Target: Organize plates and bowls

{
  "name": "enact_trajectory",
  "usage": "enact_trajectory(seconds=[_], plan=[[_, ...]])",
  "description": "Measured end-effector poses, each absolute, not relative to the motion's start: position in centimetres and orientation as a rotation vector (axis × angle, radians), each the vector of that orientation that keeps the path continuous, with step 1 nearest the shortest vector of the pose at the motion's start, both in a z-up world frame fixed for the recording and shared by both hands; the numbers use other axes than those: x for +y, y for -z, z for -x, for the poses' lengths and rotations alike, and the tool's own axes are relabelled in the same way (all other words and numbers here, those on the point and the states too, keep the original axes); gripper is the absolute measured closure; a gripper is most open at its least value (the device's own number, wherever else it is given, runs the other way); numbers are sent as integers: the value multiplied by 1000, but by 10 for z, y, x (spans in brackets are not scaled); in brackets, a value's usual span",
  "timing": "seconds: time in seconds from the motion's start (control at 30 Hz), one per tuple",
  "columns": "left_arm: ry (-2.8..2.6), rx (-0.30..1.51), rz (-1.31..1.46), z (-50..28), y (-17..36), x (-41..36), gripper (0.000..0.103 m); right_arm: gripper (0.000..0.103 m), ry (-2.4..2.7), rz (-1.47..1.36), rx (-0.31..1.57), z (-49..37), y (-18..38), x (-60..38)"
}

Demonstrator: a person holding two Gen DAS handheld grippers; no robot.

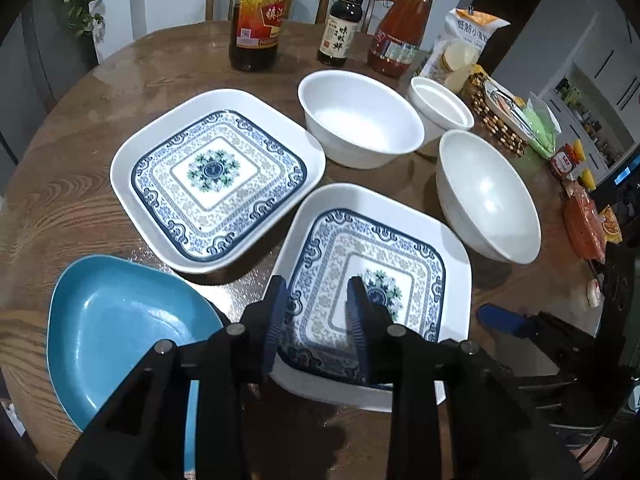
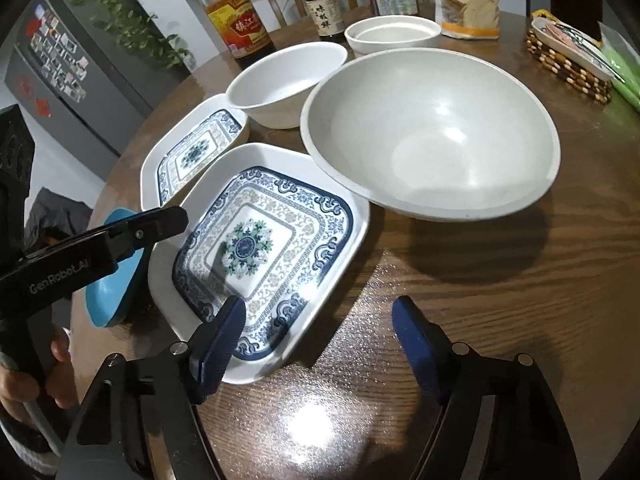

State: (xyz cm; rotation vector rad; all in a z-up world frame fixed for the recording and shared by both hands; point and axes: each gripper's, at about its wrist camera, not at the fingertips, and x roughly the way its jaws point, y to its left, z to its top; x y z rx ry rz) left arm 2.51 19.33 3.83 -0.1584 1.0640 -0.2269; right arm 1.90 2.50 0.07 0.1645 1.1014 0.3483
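Observation:
Two square blue-patterned plates lie on the round wooden table: a near plate [image 1: 376,280] [image 2: 264,256] and a far plate [image 1: 218,178] [image 2: 192,152]. A blue dish [image 1: 120,328] [image 2: 116,280] sits at the left. A big white bowl [image 1: 486,196] [image 2: 432,132], a medium white bowl [image 1: 360,118] [image 2: 286,80] and a small white dish [image 1: 440,106] [image 2: 392,32] stand behind. My left gripper [image 1: 318,288] is open, its fingers straddling the near plate's left rim. My right gripper [image 2: 320,312] is open over the near plate's right corner.
Sauce bottles [image 1: 256,20] [image 2: 236,20] and a snack bag [image 1: 460,48] [image 2: 470,0] line the table's far edge. A beaded mat with a dish [image 1: 500,120] [image 2: 568,60] and packets [image 1: 584,224] sit at the right. Chairs stand behind.

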Motion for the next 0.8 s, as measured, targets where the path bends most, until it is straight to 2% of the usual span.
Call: enact_trajectory(seconds=[0.33,0.37,0.43,0.47,0.53,0.6,0.67,0.8], plan=[[161,1110,125,-37,-27,203,73,26,-353,-160,1104,-24,-2,28],[164,1117,125,-38,-25,203,73,30,-352,-155,1102,-24,-2,29],[168,1140,123,-40,-20,203,74,46,-354,-134,1099,-25,-3,31],[165,1146,117,-40,-18,201,76,58,-360,-128,1099,-26,-3,33],[157,1148,106,-39,-17,200,85,64,-343,-102,1096,-27,-3,34],[155,1148,105,-39,-17,200,86,77,-318,-83,1092,-28,-3,32],[151,1150,102,-37,-18,200,86,82,-305,-95,1100,-28,-2,25],[165,1150,145,-25,-22,197,86,82,-310,-84,1109,-18,-7,18]])
